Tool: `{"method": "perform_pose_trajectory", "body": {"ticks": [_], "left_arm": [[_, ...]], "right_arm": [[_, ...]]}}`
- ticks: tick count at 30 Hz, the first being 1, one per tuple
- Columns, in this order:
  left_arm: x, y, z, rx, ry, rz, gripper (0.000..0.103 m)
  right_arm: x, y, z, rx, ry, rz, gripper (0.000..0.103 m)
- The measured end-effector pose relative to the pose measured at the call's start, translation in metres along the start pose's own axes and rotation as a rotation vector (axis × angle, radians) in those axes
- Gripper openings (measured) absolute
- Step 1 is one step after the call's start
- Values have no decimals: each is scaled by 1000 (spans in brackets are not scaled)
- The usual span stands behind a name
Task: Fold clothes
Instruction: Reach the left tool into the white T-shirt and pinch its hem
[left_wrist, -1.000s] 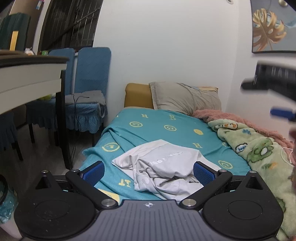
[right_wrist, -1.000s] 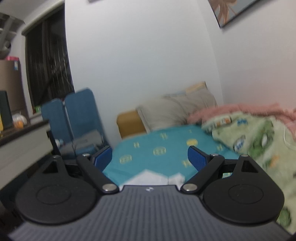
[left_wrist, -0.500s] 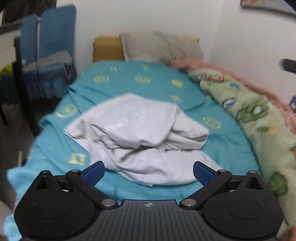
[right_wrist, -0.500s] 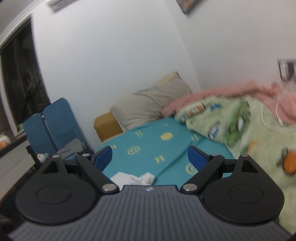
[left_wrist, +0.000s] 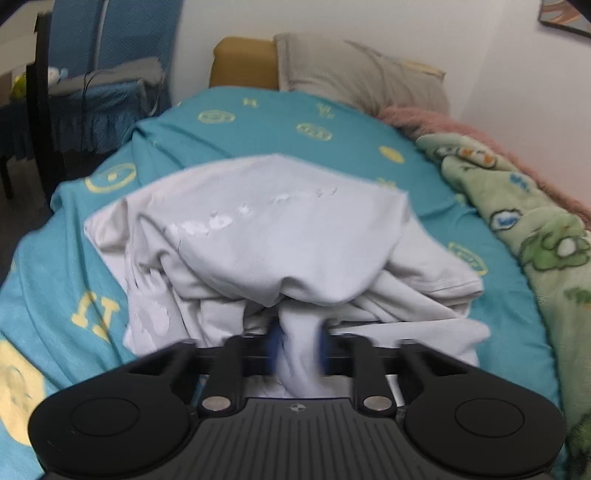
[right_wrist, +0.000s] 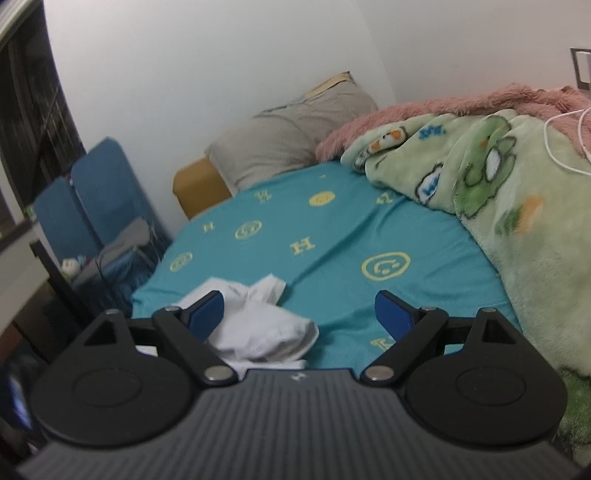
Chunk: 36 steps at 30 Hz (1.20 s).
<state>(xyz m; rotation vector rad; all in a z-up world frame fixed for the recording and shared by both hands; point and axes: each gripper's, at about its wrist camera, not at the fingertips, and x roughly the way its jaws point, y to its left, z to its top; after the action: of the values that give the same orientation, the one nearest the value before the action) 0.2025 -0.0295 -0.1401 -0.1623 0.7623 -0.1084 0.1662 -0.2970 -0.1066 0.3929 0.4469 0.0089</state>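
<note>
A crumpled white T-shirt (left_wrist: 277, 240) with faint white print lies in a heap on the teal bed sheet (left_wrist: 258, 125). My left gripper (left_wrist: 297, 347) is shut on a bunched fold at the shirt's near edge, its blue pads blurred on either side of the cloth. In the right wrist view part of the shirt (right_wrist: 258, 328) shows low at the left. My right gripper (right_wrist: 299, 314) is open and empty above the sheet (right_wrist: 332, 236), just right of the shirt, with its left pad in front of the cloth.
A green cartoon blanket (right_wrist: 498, 192) and a pink fluffy blanket (right_wrist: 424, 107) are piled along the bed's right side by the wall. A grey pillow (left_wrist: 354, 74) lies at the head. Blue chairs (right_wrist: 88, 199) and a dark table leg (left_wrist: 37, 96) stand left of the bed.
My left gripper moved down and forward to the shirt and closed on its near fold. My right gripper tilted down toward the bed and stayed open.
</note>
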Motion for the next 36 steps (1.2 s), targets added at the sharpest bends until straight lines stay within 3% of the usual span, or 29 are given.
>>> {"method": "perform_pose_trajectory", "body": {"ticks": [5,10,15,18,21,22,23,24,29,34,36], "left_arm": [[-80,8,13,54,-203,-70,6],[-159,44,27,54,-314,-96,6],[-159,82,31,123,-171,138,6],[-141,91,33,124,-48,226,10],[-136,78,32,161,-40,309,24],[-136,72,31,180,-52,328,34],[-136,64,28,209,-72,325,44],[-136,56,25,238,-93,322,47],[-136,14,12,384,-190,300,54],[-77,-16,6,402,-57,183,58],[-50,-20,5,412,-31,219,58]], "right_arm": [[0,11,-7,-64,1,-11,90],[-9,22,-6,-122,-31,-34,90],[-14,35,-7,-138,-22,-33,90],[-18,42,-8,-147,-16,-32,90],[-18,47,-11,-159,-3,-36,90],[-18,46,-13,-150,7,-28,90],[-17,44,-13,-120,27,-9,90],[-16,41,-14,-89,48,11,90],[-6,34,-17,29,109,50,90],[3,28,-18,68,124,59,90],[7,22,-18,98,136,58,90]]}}
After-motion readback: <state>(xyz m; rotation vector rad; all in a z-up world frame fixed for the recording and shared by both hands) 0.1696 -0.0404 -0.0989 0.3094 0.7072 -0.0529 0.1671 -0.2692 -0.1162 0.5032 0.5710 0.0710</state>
